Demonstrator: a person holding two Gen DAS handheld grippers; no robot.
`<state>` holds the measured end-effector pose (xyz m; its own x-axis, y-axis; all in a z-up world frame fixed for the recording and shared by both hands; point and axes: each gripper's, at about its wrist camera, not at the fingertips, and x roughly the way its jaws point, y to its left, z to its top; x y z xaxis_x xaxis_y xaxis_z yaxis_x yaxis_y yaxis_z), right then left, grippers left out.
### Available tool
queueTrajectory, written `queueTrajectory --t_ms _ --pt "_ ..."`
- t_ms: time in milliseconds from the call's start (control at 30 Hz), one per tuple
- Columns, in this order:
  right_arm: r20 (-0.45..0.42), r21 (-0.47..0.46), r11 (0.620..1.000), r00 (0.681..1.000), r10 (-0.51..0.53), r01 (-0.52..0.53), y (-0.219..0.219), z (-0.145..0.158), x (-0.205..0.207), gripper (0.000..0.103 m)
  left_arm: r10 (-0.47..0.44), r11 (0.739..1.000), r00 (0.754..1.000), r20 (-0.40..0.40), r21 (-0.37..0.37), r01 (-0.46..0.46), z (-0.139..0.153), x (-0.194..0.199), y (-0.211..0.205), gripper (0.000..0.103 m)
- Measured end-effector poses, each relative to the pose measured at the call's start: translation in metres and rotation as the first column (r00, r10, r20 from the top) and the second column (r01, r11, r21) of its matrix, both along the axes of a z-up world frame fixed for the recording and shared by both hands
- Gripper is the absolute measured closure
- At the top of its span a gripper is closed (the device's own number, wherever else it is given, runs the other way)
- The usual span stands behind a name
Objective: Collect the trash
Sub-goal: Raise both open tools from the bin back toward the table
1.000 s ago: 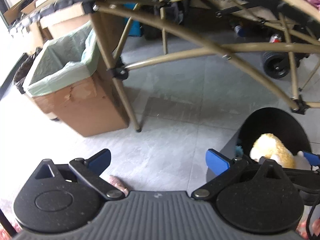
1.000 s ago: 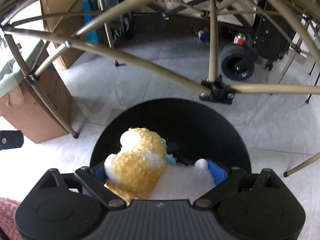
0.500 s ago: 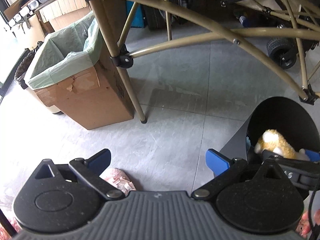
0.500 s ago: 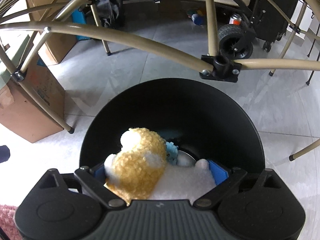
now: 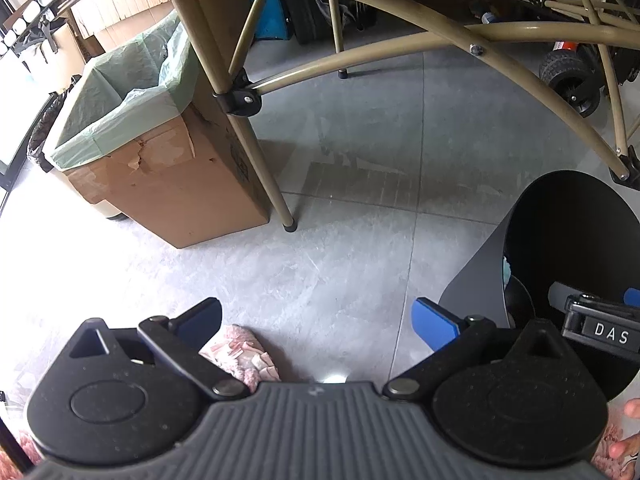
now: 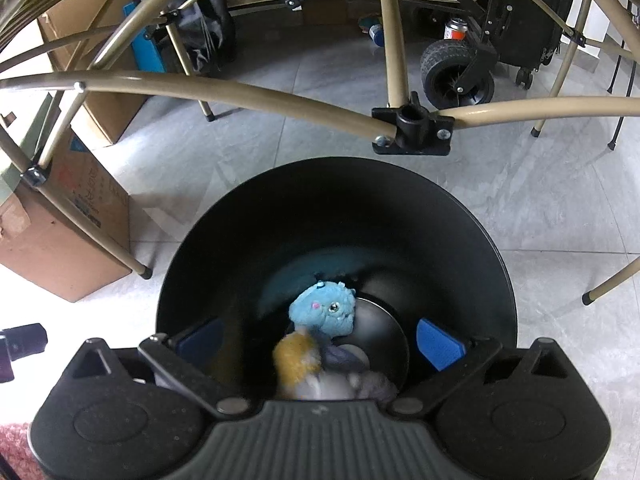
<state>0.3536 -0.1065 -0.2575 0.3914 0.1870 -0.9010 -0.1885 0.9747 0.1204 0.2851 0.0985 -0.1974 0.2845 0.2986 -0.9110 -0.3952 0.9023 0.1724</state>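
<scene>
Right gripper (image 6: 320, 338) points steeply down over the mouth of the black bin (image 6: 460, 216). Its blue-padded jaws are opening and stand wide apart; nothing is pressed between them. Below the gap, inside the bin, lies the yellow-and-white plush toy (image 6: 298, 358), blurred, no pad touching it. Just beyond it, farther down in the bin, sits a blue plush toy (image 6: 324, 308), touching or nearly touching the yellow one; exact contact cannot be determined.

Left gripper (image 5: 316, 318) is to the left of the bin, also angled down, over bare grey floor tile (image 5: 340, 240). Its jaws are spread wide and empty. A pink cloth item (image 5: 240, 354) lies on the floor at the near edge, partly hidden behind the left finger linkage. In the left wrist view the black bin (image 5: 480, 272) stands at the right, with part of the right gripper's body, lettered "DAS", over its opening. Fingers of a hand (image 5: 626, 428) show at the lower right corner.

Farther left stands a cardboard box (image 5: 172, 196) lined with a pale green bag (image 5: 120, 96), next to a leg of the tan folding frame (image 5: 256, 160). The frame's tubes arch over the far side of the bin. A black wheel (image 6: 456, 76) and a red-and-white can (image 6: 456, 32) sit at the far right.
</scene>
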Motion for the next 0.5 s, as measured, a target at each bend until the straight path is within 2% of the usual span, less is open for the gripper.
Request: queueTrajectory --t_ms 500 --pt "0.011 -0.009 1.0 1.0 -0.004 0.004 -0.0004 0.005 -0.0006 0.0 -0.009 1.0 1.0 0.0 -0.011 0.009 -0.0001 0.0006 -0.0013 0.0"
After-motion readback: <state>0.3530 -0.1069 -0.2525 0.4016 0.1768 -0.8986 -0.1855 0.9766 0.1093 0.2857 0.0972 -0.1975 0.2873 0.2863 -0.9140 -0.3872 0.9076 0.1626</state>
